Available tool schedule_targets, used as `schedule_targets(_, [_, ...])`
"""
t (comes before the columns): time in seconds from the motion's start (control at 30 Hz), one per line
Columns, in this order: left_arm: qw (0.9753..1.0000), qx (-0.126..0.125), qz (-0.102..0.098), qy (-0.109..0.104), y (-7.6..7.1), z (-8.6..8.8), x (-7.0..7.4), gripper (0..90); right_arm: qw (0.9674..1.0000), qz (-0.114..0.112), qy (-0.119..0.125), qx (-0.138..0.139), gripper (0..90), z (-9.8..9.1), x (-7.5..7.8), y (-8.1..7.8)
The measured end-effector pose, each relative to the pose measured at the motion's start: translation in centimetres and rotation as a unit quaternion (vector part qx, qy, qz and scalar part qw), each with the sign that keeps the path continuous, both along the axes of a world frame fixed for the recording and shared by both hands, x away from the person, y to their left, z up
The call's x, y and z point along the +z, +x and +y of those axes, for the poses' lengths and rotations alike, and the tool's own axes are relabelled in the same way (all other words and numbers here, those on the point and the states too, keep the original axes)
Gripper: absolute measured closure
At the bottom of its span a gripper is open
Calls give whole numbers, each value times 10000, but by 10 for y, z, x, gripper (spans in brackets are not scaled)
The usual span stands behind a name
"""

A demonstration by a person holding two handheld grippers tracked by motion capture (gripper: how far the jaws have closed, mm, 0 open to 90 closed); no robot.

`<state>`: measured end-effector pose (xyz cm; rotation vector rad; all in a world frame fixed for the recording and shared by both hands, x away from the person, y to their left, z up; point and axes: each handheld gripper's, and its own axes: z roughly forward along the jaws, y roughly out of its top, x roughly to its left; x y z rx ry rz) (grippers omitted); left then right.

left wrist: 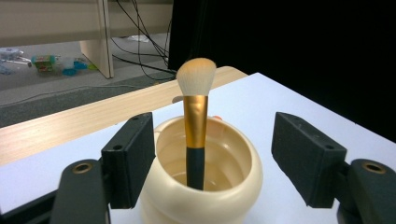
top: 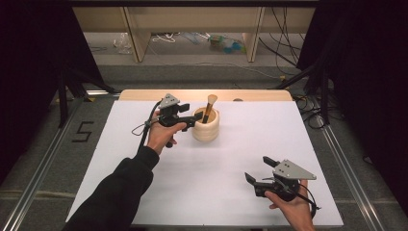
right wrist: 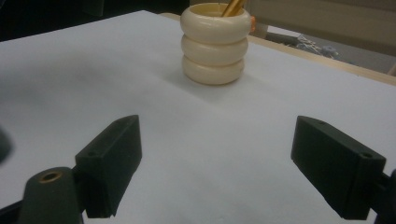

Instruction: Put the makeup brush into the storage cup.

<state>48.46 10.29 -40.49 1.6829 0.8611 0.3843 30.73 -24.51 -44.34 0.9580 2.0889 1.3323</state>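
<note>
The white worktop (top: 202, 192) carries a cream ribbed pot (top: 206, 126), standing toward its far edge. A brush (left wrist: 196, 126) stands nearly upright inside the pot, bristles up, its gold ferrule above the rim. The left tool (left wrist: 212, 158) sits just left of the pot, its jaws spread wide on either side of the pot, with the pads clear of it and gripping nothing. The right tool (right wrist: 231, 163) hovers well apart from the pot, near the worktop's front edge, jaws wide open and empty.
</note>
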Motion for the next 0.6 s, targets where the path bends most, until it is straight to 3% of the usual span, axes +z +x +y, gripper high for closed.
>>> schedule_targets(0.03, [10000,-25,-23,11,-2,2,0,297,10000,7,-5,-7,171,0,0,0])
schedule_targets(0.07, [10000,-25,-26,11,-3,3,0,296,9999,-129,12,-9,171,0,-1,2])
schedule_targets(0.4, [9996,-205,-211,50,-25,16,-1,279,9999,-118,10,-17,171,0,-1,1])
schedule_targets(0.6, [9991,-294,-279,-86,-44,24,-4,250,10000,-77,-37,-43,171,-1,0,1])
